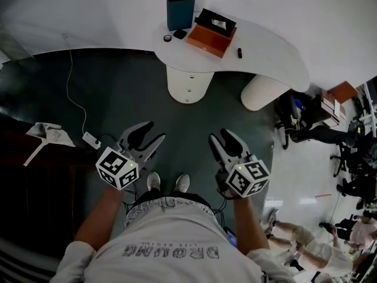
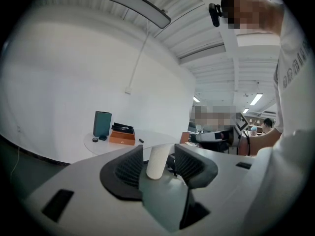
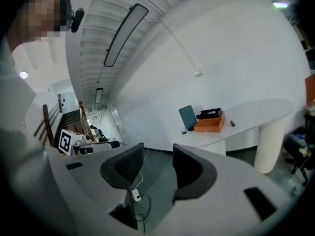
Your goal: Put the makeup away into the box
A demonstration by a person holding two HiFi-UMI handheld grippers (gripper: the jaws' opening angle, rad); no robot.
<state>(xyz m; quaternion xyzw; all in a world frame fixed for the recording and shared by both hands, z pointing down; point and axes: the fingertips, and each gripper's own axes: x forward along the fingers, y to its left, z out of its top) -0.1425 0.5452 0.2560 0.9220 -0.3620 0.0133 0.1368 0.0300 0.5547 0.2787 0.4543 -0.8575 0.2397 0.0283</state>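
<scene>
Box (image 1: pixel 211 40) on table (image 1: pixel 272 59); upright case (image 1: pixel 180 12) left of it, small stick (image 1: pixel 240 52) right.

Shirt (image 1: pixel 171 252), just behind both claws: big outlined letters, upside down, look like "DROMG"; small line by it unreadable. Cubes on left claw (image 1: pixel 150 133) and right claw (image 1: pixel 221 135): black-white square codes, no letters.
</scene>
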